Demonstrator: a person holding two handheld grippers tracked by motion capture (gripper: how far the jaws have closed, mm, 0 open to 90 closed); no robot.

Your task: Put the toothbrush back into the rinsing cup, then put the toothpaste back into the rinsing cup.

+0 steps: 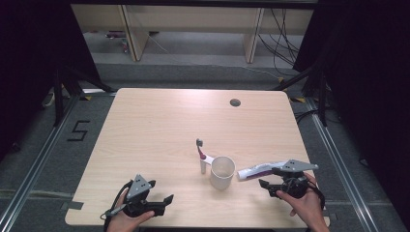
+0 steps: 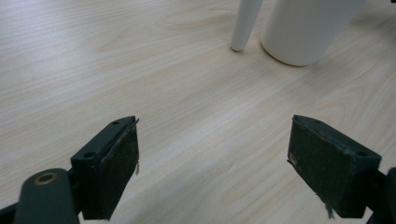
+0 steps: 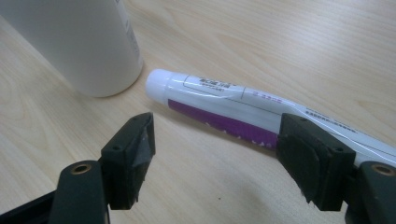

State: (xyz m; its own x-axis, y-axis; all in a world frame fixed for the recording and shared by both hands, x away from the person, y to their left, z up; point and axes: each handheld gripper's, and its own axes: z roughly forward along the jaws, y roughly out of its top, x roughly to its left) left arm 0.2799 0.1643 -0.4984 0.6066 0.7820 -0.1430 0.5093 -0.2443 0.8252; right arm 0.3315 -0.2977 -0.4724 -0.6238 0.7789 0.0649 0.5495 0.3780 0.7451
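A white cup (image 1: 222, 172) stands near the table's front middle. A toothbrush (image 1: 201, 153) with a white and pink handle lies just left of it, bristles pointing away. A white and purple toothpaste tube (image 1: 260, 170) lies right of the cup, cap toward it. My right gripper (image 1: 270, 177) is open at the tube's near side; in the right gripper view the tube (image 3: 233, 109) lies just past the spread jaws (image 3: 219, 154), with the cup (image 3: 79, 42) beyond. My left gripper (image 1: 160, 192) is open and empty at front left, facing the cup (image 2: 308, 28) and the toothbrush handle (image 2: 245, 23).
The light wooden table (image 1: 159, 125) has a round cable hole (image 1: 235, 102) near its far edge. Dark curtains flank it on both sides. Beyond it are grey floor, wooden desk legs and loose cables. A person's hands hold both grippers at the front edge.
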